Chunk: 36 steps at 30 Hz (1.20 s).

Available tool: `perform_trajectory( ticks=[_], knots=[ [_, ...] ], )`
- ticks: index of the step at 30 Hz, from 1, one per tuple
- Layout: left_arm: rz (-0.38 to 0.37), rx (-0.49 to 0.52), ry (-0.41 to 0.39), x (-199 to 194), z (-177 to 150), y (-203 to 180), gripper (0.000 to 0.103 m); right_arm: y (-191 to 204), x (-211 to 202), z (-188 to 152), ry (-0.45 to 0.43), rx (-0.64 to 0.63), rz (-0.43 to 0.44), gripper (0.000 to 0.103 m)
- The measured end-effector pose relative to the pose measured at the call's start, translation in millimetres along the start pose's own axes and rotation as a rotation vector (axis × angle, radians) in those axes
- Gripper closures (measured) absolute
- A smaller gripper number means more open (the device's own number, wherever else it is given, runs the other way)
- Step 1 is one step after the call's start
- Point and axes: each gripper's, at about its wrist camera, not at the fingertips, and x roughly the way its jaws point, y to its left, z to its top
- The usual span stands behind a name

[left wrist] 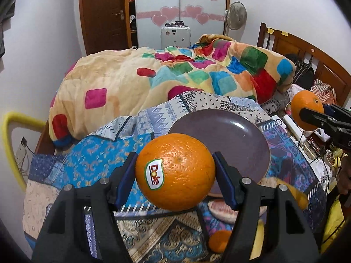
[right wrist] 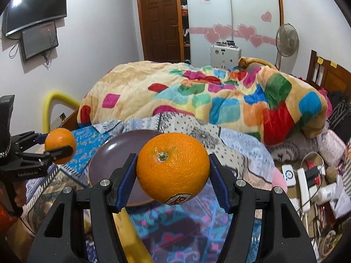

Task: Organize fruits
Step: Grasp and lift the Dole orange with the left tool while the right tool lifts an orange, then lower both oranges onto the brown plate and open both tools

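Both tools are loaded. The left gripper [left wrist: 175, 171] is clamped on a labelled orange [left wrist: 175, 172], blue pads pressing on both sides, the fruit carried clear of the patterned cloth [left wrist: 87, 160]. The right gripper [right wrist: 173, 168] is likewise clamped on a second orange [right wrist: 173, 167], stem end facing the camera, also held in the air. An empty purple plate [left wrist: 230, 131] lies on the cloth just beyond both fruits, between the two tools. More fruit remains low on the cloth under the left tool: a small orange piece [left wrist: 219, 241] and what appears to be a banana [right wrist: 129, 230], partly hidden. Judged step: carrying, with both oranges picked up and neither yet placed. The next move calls for bringing each orange over the plate, lowering it to the dish before release, and setting them side by side so that neither rolls off the shallow rim.
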Motion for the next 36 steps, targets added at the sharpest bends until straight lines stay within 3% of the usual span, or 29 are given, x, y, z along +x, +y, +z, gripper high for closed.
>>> perform_trajectory(
  ticks=[7,14,22,36],
  knots=[
    [0.002,0.01,-0.001,17.2,17.5,-6.8,0.035,4.8,22.4,11.5,-0.002,-0.014,0.002,0.043],
    [0.014,0.031,0.02,45.3,27.9,-12.7,0.035,7.0,57.5,13.7,0.052,-0.029,0.007,0.043],
    [0.009,0.029,0.094,86.4,30.2,-12.6,0.035,5.1,103.9,10.5,0.16,-0.055,-0.003,0.043],
    [-0.028,0.037,0.179,118.1,39.9,-14.6,0.035,15.7,130.6,7.1,0.229,-0.119,0.036,0.043]
  ],
)
